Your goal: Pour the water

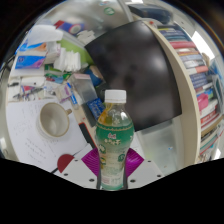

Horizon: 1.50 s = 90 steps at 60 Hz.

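A clear plastic bottle (114, 135) with a white cap and a green label stands upright between my gripper's (113, 162) fingers. The magenta pads (92, 160) press on both its sides, so the gripper is shut on it. The bottle's base is hidden between the fingers. A white cup (53, 121) stands on the desk to the left of the bottle, beyond the left finger, its mouth open upward.
A black office chair (135, 65) stands behind the bottle. A white bookshelf (195, 80) with many books runs along the right. Papers, books and boxes (45, 60) crowd the desk at the left and behind the cup.
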Each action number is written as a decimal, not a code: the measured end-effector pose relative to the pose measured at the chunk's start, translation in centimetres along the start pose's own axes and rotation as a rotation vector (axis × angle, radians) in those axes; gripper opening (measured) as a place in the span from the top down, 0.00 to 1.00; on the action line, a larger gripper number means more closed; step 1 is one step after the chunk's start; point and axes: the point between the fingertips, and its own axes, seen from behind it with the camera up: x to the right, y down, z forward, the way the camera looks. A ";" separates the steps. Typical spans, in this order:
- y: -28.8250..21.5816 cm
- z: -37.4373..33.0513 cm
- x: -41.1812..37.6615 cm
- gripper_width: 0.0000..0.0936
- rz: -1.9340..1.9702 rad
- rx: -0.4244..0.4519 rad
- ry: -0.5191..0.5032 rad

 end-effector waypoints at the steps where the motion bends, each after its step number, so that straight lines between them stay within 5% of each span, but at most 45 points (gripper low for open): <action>1: 0.1 -0.1 0.2 0.68 0.051 0.014 -0.006; 20: 2.7 0.8 -3.4 0.68 0.927 0.131 -0.225; 55: 4.2 4.0 -5.4 0.65 1.108 0.255 -0.075; 68: 4.3 3.9 -5.6 0.40 1.065 0.241 -0.062; 76: 5.6 2.4 -6.1 0.07 1.110 0.170 -0.070; 90: 7.4 -6.1 -4.9 0.08 1.194 0.050 -0.033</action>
